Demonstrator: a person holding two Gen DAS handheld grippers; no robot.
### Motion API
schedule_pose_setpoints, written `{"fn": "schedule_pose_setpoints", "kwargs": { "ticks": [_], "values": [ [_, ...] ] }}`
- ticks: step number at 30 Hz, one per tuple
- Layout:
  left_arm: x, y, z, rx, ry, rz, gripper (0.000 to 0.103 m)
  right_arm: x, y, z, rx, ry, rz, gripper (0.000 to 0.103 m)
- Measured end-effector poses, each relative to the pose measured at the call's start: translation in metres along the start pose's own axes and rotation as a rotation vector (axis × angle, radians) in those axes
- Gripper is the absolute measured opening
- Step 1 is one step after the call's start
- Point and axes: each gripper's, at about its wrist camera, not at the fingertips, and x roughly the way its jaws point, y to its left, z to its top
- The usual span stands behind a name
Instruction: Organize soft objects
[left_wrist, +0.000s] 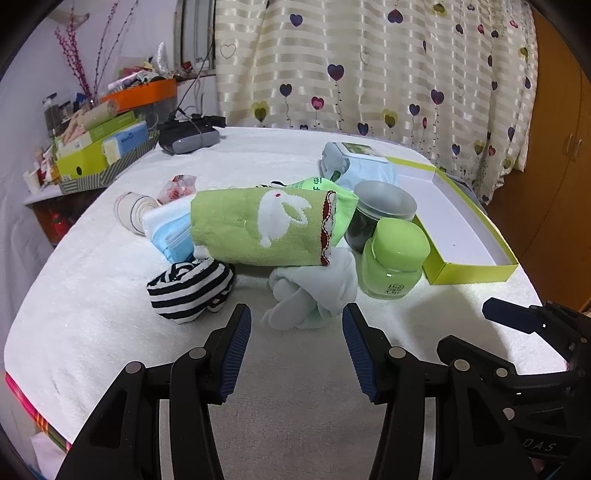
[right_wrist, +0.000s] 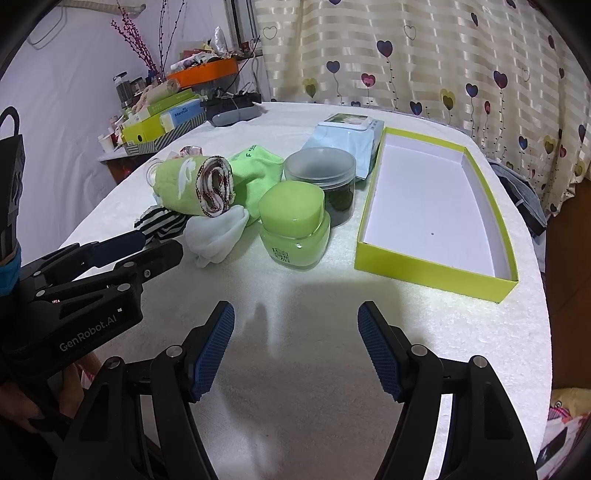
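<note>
A knotted pale white sock (left_wrist: 314, 291) lies on the white cloth just ahead of my open, empty left gripper (left_wrist: 295, 321). A striped black-and-white sock ball (left_wrist: 190, 290) sits to its left. A rolled green towel with a white rabbit (left_wrist: 266, 225) lies behind them, on a green sock (left_wrist: 341, 206). In the right wrist view the white sock (right_wrist: 218, 232), towel roll (right_wrist: 195, 184) and striped sock (right_wrist: 162, 221) lie at left; the left gripper (right_wrist: 151, 243) reaches toward them. My right gripper (right_wrist: 295, 325) is open and empty over bare cloth. The empty lime-green box (right_wrist: 432, 266) lies to the right.
A light green jar (right_wrist: 293, 227) and a dark jar with grey lid (right_wrist: 321, 177) stand between the soft items and the box. A wet-wipes pack (right_wrist: 343, 136) lies behind. Blue face masks (left_wrist: 173, 236), a tape roll (left_wrist: 131, 212) and cluttered shelf (left_wrist: 96, 147) are at left.
</note>
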Motion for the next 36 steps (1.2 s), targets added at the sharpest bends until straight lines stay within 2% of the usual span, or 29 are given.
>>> {"fn": "schedule_pose_setpoints", "kwargs": {
  "ticks": [8, 36],
  "values": [
    [-0.0024, 0.0004, 0.0018, -0.008, -0.003, -0.026, 0.051, -0.0007, -0.0006, 0.0003, 0.001, -0.005, -0.001, 0.07],
    [0.0008, 0.002, -0.0014, -0.014, 0.013, -0.02, 0.051, -0.0062, -0.0025, 0.0036, 0.002, -0.017, 0.01, 0.07]
  ]
}}
